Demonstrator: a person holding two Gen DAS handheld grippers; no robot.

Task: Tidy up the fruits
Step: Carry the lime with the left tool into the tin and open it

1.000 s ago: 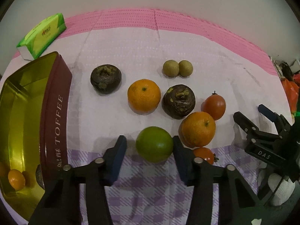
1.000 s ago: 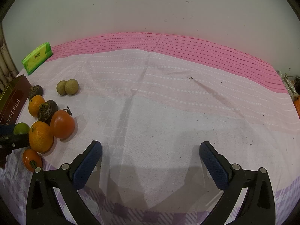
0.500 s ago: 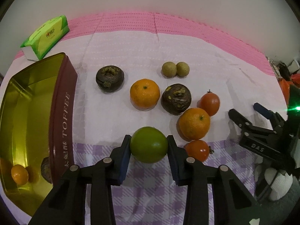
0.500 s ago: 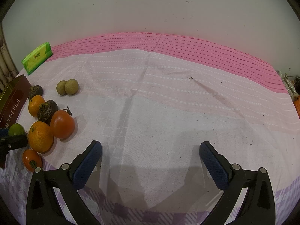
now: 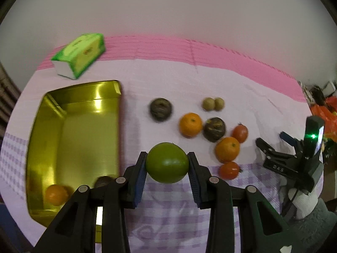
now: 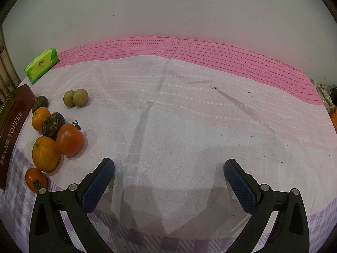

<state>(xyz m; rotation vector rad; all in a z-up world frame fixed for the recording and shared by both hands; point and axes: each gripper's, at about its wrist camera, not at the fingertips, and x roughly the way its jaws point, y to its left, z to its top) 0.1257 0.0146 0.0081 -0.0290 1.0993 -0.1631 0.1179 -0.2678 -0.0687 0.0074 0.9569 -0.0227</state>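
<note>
Green fruit [image 5: 167, 162]: clenched in my left tool [image 5: 167, 169], off the surface, just right of the gold tin [image 5: 73, 113]. My right tool [image 6: 169, 176]: spread wide, grasping nothing, over bare cloth.

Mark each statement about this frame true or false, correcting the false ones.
1. The left gripper is shut on the green fruit. True.
2. The right gripper holds a tomato. False: it is open with nothing between its fingers.
3. The gold tin contains no fruit. False: an orange fruit lies in it.
4. Two small tan fruits sit side by side on the cloth. True.
5. The green tissue pack lies inside the tin. False: it lies beyond it.
</note>
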